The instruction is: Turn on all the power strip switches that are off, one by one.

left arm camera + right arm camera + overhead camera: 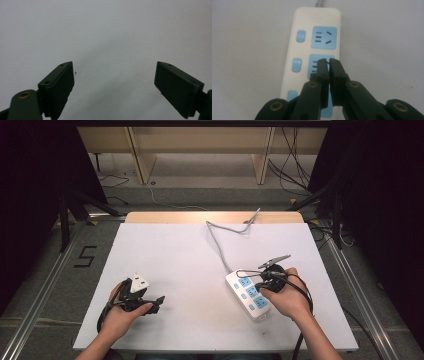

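Where the counter (190, 250) is covered by a white sheet, items run left to right as follows.

1. Left hand-held gripper (159, 301): near front-left of counter, held in the person's left hand (120, 317), w/ a white block on top. Points toward counter's middle. In the left gripper view its jaws stand wide apart, nothing btwn them, bare white sheet beyond (112, 37). Well apart from the strip.

2. Grey cable (216, 242): runs from far edge of counter, curves down to the strip's far end.

3. Power strip (248, 295): white, lying flat at front-right of counter, angled, long axis approx. diagonal. Three light-blue sockets in a row, each w/ a small blue switch beside it; top socket (323, 37) and its switch (300, 36) clear in the right gripper view.

4. Right hand-held gripper (327, 60): in the person's right hand (287, 302), positioned over the strip. Jaws nearly together, only a narrow slit btwn them; tips sit over the middle socket (314, 63). A thin wire-like bit shows at the tips; cannot tell what it is, or whether the tips touch the socket.
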A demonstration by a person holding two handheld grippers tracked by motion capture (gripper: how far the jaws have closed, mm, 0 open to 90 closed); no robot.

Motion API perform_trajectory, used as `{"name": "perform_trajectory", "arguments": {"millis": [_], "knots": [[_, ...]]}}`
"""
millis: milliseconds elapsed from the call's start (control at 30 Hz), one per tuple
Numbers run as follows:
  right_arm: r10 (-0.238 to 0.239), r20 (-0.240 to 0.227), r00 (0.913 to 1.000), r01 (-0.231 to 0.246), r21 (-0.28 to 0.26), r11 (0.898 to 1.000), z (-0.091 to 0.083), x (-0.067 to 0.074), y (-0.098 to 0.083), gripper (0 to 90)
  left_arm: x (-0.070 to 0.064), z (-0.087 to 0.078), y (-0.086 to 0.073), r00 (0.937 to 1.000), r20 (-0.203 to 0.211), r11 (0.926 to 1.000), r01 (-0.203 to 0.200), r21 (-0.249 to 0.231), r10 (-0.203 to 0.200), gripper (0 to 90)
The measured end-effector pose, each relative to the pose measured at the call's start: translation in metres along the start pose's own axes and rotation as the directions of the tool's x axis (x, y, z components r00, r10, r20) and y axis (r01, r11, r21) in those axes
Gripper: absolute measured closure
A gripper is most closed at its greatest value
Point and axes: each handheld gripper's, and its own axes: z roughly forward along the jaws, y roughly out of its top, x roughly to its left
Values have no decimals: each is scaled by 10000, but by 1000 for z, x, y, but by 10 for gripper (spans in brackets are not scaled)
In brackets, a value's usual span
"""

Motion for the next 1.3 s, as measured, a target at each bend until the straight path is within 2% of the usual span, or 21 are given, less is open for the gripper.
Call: {"name": "perform_trajectory", "arguments": {"millis": [267, 800, 1067, 1300], "knots": [[203, 305, 9993, -177, -846, 9963, -4, -12, -6, 799, 0, 0, 0, 10000, -3, 10000, 9, -4, -9, 162], [448, 597, 9972, -350, -1557, 9872, -4, -29, -16, 675, 0, 0, 0, 10000, 15, 10000, 23, -14, -23, 162], [310, 752, 9967, -154, -1994, 9798, -2, -37, -24, 563, 1, 0, 0, 10000, -4, 10000, 74, -27, -74, 162], [241, 812, 9964, -32, -2479, 9688, 0, -42, -32, 488, 1, 0, 0, 9999, -16, 9999, 124, -35, -124, 162]]}}
